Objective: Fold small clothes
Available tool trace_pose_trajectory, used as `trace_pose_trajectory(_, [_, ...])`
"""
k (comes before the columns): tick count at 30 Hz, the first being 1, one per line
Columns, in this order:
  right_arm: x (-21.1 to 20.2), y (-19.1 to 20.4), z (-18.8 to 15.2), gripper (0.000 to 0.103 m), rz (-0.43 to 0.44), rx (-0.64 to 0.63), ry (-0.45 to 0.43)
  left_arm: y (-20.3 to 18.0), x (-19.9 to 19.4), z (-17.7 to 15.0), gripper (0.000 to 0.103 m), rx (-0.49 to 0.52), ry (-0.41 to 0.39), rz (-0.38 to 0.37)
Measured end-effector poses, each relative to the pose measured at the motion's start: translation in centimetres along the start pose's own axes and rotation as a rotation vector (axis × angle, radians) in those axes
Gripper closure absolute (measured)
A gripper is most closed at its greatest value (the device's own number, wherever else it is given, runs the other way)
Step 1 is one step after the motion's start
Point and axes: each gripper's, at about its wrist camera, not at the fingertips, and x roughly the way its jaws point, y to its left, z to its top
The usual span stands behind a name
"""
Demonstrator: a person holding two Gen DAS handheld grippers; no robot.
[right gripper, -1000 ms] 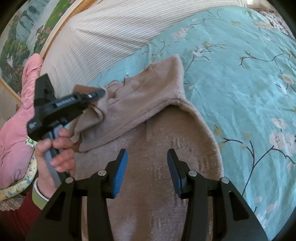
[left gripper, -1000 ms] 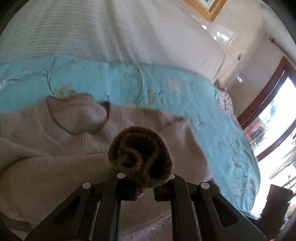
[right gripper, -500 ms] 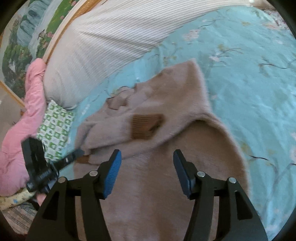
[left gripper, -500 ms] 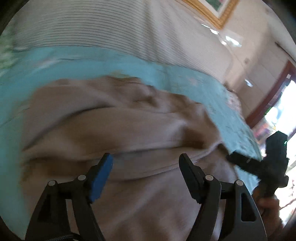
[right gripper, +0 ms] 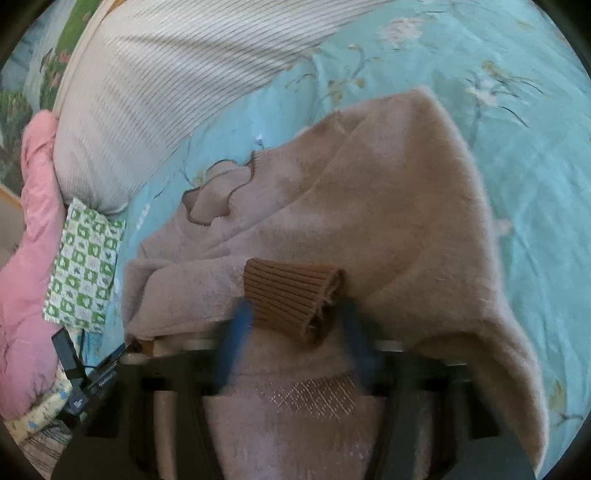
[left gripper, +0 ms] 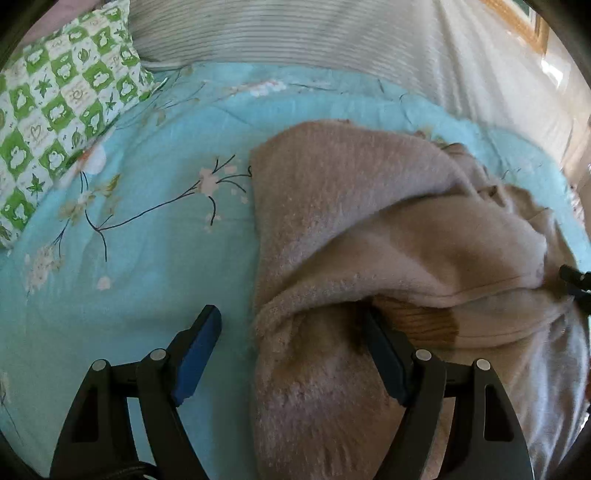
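A beige fuzzy sweater (left gripper: 351,206) lies on the blue floral bedspread (left gripper: 129,258), one sleeve folded across its body. My left gripper (left gripper: 290,314) hovers over the sweater's left edge with its jaws opening. That edge lies below and between them, and the pads touch nothing. In the right wrist view the sleeve's brown ribbed cuff (right gripper: 291,291) rests on the sweater (right gripper: 406,221). My right gripper (right gripper: 295,321) is motion-blurred and closes on the cuff, one blue pad on each side. The collar (right gripper: 218,199) lies at the far left.
A green-checked pillow (left gripper: 62,110) lies at the far left of the bed, beside a pink quilt (right gripper: 29,258). White striped bedding (left gripper: 295,33) runs along the far side. Bare bedspread (right gripper: 517,110) spreads out to the right of the sweater.
My left gripper has let go of the rolled brown cuff, opened wide and swung left to the sweater's edge. My right gripper has moved forward to the cuff, and its jaws have come together.
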Motion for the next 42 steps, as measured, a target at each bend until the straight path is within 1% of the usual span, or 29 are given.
trace_pose_trajectory(2, [-0.1, 0.3, 0.5, 0.098, 0.035, -0.014, -0.009, 0.1, 0.3, 0.0, 0.024, -0.010, 0.000, 0.011])
trace_pose_trajectory(4, [-2.0, 1.4, 1.7, 0.098, 0.068, -0.067, -0.073, 0.6, 0.4, 0.4, 0.026, -0.035, 0.002, 0.025])
trace_pose_trajectory(5, [-3.5, 2.1, 2.4, 0.098, 0.094, -0.101, -0.123, 0.6, 0.4, 0.3, 0.027, -0.040, -0.001, 0.038])
trace_pose_trajectory(6, [-6.2, 3.1, 3.4, 0.098, 0.125, -0.145, -0.204, 0.9, 0.4, 0.5, 0.027, -0.050, -0.002, 0.055])
trace_pose_trajectory(7, [-8.2, 3.5, 4.0, 0.098, 0.133, -0.174, -0.258, 1.1, 0.5, 0.5, 0.027, -0.062, -0.001, 0.061])
trace_pose_trajectory(8, [-9.4, 3.7, 4.4, 0.098, 0.123, -0.197, -0.297, 1.3, 0.4, 0.5, 0.027, -0.076, -0.001, 0.057])
trace_pose_trajectory(9, [-10.8, 3.4, 4.6, 0.098, 0.091, -0.229, -0.334, 1.5, 0.5, 0.4, 0.027, -0.091, -0.002, 0.050])
trace_pose_trajectory(10, [-10.8, 2.9, 4.8, 0.098, 0.071, -0.233, -0.329, 1.5, 0.3, 0.2, 0.027, -0.098, -0.006, 0.049])
trace_pose_trajectory(12, [-9.4, 0.0, 4.7, 0.098, 0.057, -0.180, -0.267, 1.5, 0.2, 0.0, 0.027, -0.109, -0.013, 0.052])
trace_pose_trajectory(13, [-8.4, -1.5, 4.3, 0.098, 0.045, -0.153, -0.229, 1.4, 0.3, -0.1, 0.027, -0.112, -0.012, 0.055])
trace_pose_trajectory(15, [-6.9, -3.3, 3.2, 0.099, 0.016, -0.132, -0.177, 1.5, 0.1, -0.2, 0.027, -0.123, -0.012, 0.053])
trace_pose_trajectory(17, [-6.1, -4.3, 2.3, 0.099, 0.022, -0.106, -0.146, 1.8, -0.1, -0.3, 0.027, -0.143, -0.010, 0.043])
trace_pose_trajectory(20, [-6.3, -4.2, 1.6, 0.099, -0.011, -0.141, -0.151, 2.2, -0.1, -0.5, 0.027, -0.158, -0.005, 0.039])
trace_pose_trajectory(24, [-6.0, -4.0, 0.7, 0.099, -0.047, -0.176, -0.120, 2.5, -0.4, -0.8, 0.025, -0.157, 0.010, 0.015])
trace_pose_trajectory(26, [-5.9, -4.5, 0.6, 0.098, -0.046, -0.158, -0.104, 2.4, -0.5, -0.9, 0.025, -0.132, 0.021, 0.007])
trace_pose_trajectory(27, [-6.0, -5.1, 0.6, 0.097, -0.043, -0.123, -0.093, 2.3, -0.7, -1.1, 0.027, -0.114, 0.027, -0.002])
trace_pose_trajectory(29, [-6.8, -5.8, 0.5, 0.097, -0.079, -0.085, -0.121, 2.5, -1.6, -1.4, 0.027, -0.101, 0.029, -0.059])
trace_pose_trajectory(30, [-7.4, -6.1, 0.3, 0.096, -0.074, -0.072, -0.135, 2.8, -2.2, -1.5, 0.027, -0.098, 0.023, -0.101])
trace_pose_trajectory(31, [-8.1, -6.4, 0.2, 0.094, -0.066, -0.056, -0.150, 3.1, -2.9, -1.6, 0.027, -0.100, 0.015, -0.143])
trace_pose_trajectory(32, [-8.7, -6.7, 0.0, 0.088, -0.058, -0.042, -0.165, 3.4, -3.5, -1.6, 0.027, -0.105, 0.006, -0.174])
trace_pose_trajectory(33, [-9.3, -6.7, 0.0, 0.075, -0.047, -0.035, -0.178, 3.9, -4.0, -1.3, 0.027, -0.118, -0.006, -0.206])
trace_pose_trajectory(35, [-9.5, -6.2, 0.4, 0.058, -0.028, -0.043, -0.192, 4.7, -4.1, -0.3, 0.026, -0.153, -0.010, -0.229])
trace_pose_trajectory(37, [-9.1, -5.2, 1.1, 0.057, -0.016, -0.060, -0.195, 5.2, -3.4, 1.3, 0.025, -0.195, -0.002, -0.229])
trace_pose_trajectory(38, [-8.7, -4.7, 1.5, 0.057, -0.016, -0.073, -0.194, 5.3, -2.8, 2.1, 0.023, -0.211, 0.001, -0.228])
trace_pose_trajectory(39, [-8.0, -3.8, 2.0, 0.057, -0.028, -0.097, -0.186, 5.4, -1.7, 3.0, 0.023, -0.233, 0.022, -0.221])
trace_pose_trajectory(41, [-6.3, -3.0, 2.6, 0.055, -0.072, -0.127, -0.136, 5.5, 0.1, 4.0, 0.023, -0.251, 0.060, -0.218])
trace_pose_trajectory(42, [-5.1, -2.8, 2.7, 0.055, -0.103, -0.133, -0.095, 5.3, 1.1, 4.5, 0.023, -0.256, 0.086, -0.224])
